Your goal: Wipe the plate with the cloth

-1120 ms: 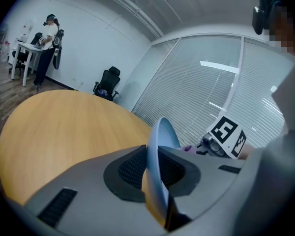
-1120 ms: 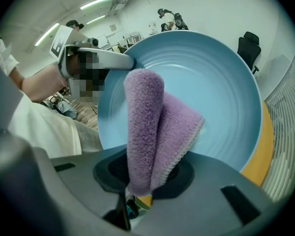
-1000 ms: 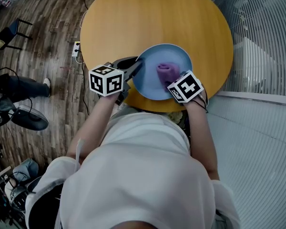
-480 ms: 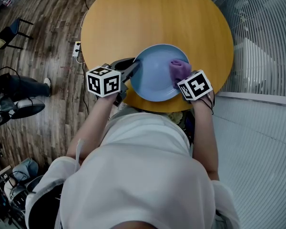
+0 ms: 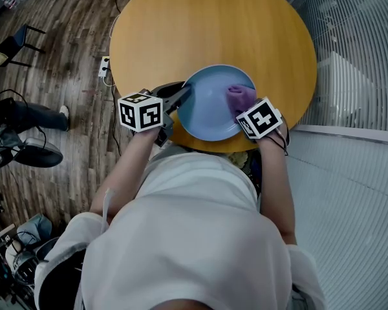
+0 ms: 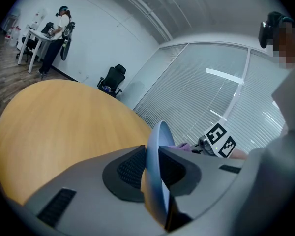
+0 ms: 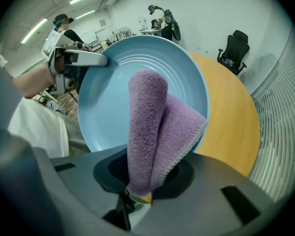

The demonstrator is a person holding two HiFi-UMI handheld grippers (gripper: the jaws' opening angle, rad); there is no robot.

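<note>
A light blue plate (image 5: 210,105) lies on the round wooden table (image 5: 200,24) at its near edge. My left gripper (image 5: 181,95) has the plate's left rim (image 6: 157,146) between its jaws. Those jaws have just been opening a little, and the pads still touch the rim. My right gripper (image 5: 244,108) points steeply down over the right side of the plate (image 7: 118,82). It is shut on a folded purple cloth (image 7: 152,127), whose free end (image 5: 240,97) rests against the plate's inner surface.
Past the plate the tabletop stretches far and left. A glass wall with blinds (image 5: 355,50) runs along the right. A power strip (image 5: 103,65) lies on the wood floor to the left. An office chair (image 7: 234,45) and people (image 6: 56,31) stand in the background.
My right gripper has dragged the cloth from the plate's middle to its right side, then a touch back. The left gripper stays on the rim, rolled slightly.
</note>
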